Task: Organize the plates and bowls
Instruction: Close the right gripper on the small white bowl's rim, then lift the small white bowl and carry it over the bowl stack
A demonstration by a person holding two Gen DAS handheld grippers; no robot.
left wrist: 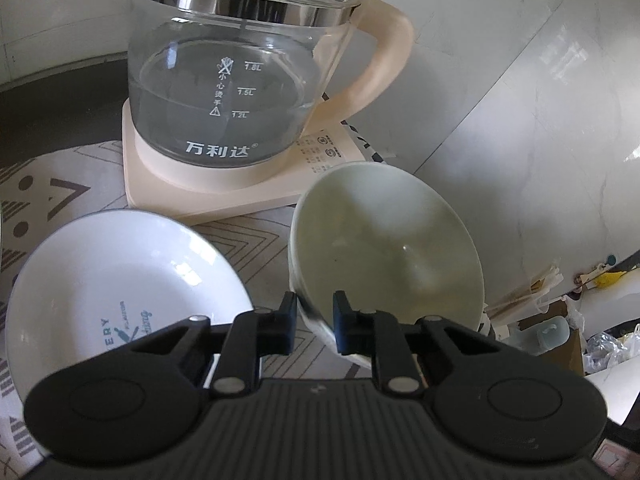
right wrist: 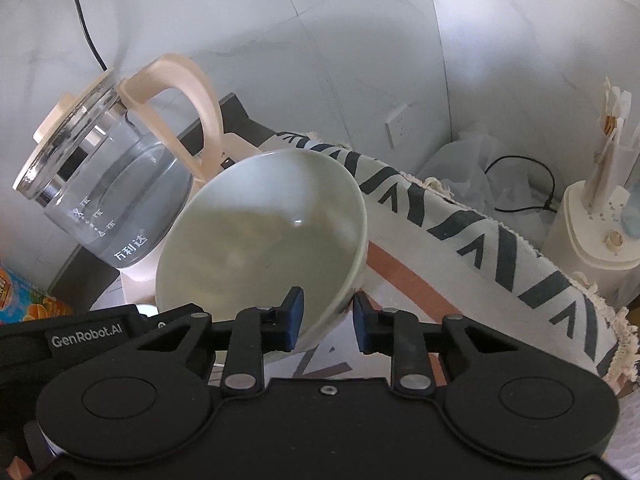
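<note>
Pale green bowl point(left wrist: 386, 248) gripped at rim by left gripper point(left wrist: 314, 320) and right gripper point(right wrist: 326, 318); white plate point(left wrist: 124, 280) seen beside it.

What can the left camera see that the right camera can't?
Only the left camera shows the white plate with blue writing, lying on the patterned cloth beside the bowl.

Only the right camera shows the wall socket, the black cable on the floor, the orange carton and the other tool's black body.

Both show the glass kettle with its cream handle, and the pale green bowl, tipped up, with a tool gripping its rim in each view.
</note>
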